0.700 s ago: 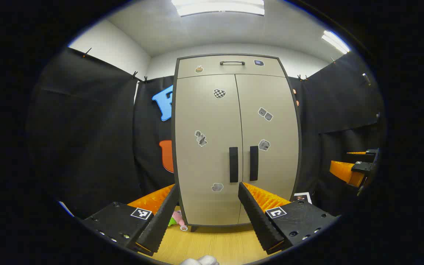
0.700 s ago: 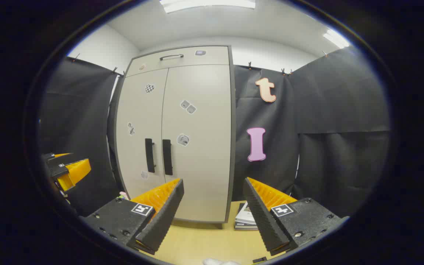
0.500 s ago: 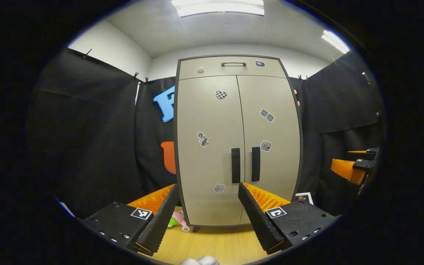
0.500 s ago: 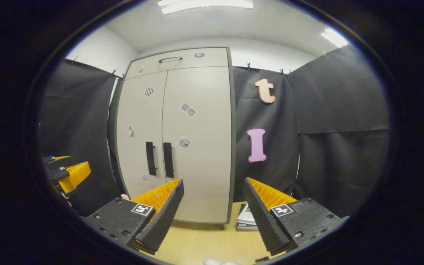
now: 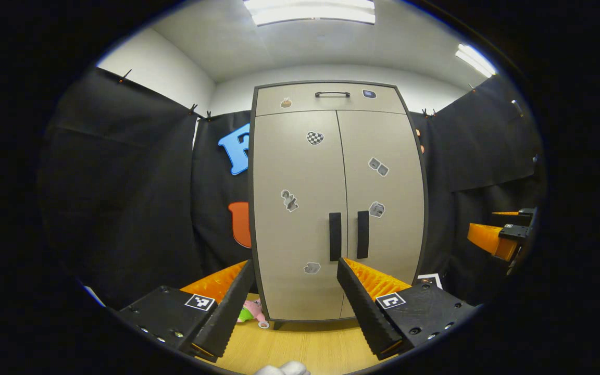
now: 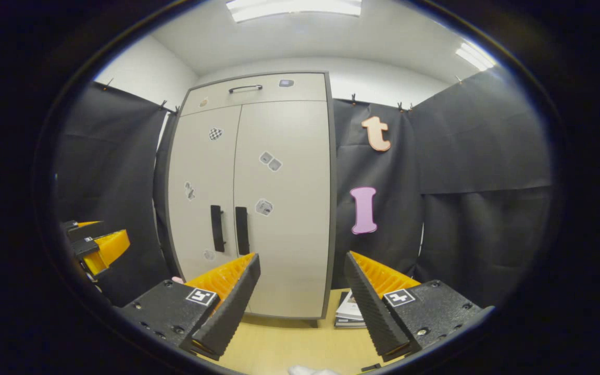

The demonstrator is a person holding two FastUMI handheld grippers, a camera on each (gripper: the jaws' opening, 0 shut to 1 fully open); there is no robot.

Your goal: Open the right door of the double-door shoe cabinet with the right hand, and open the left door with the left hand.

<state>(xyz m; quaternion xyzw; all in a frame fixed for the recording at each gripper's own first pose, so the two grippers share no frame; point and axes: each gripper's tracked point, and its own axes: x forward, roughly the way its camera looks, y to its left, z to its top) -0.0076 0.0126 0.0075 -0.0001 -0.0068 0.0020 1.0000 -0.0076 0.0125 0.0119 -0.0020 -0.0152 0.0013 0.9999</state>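
The shoe cabinet stands upright on the far side of the wooden floor, against the black cloth wall, with both doors closed. In the left gripper view the left door and the right door meet at a centre seam, and their two black vertical handles, the left handle and the right handle, sit just beside each other on either side of it. A drawer front with a dark pull runs across the top. The left claw is released, its fingers spread wide and holding nothing, well apart from the cabinet and facing it. The right claw is likewise released and empty, aimed to the right of the cabinet's right edge; it also appears at the far right of the left gripper view. In the right gripper view the shoe cabinet sits left of centre. A small pink and green toy lies on the floor at the cabinet's left foot, and a stack of booklets lies at its right foot
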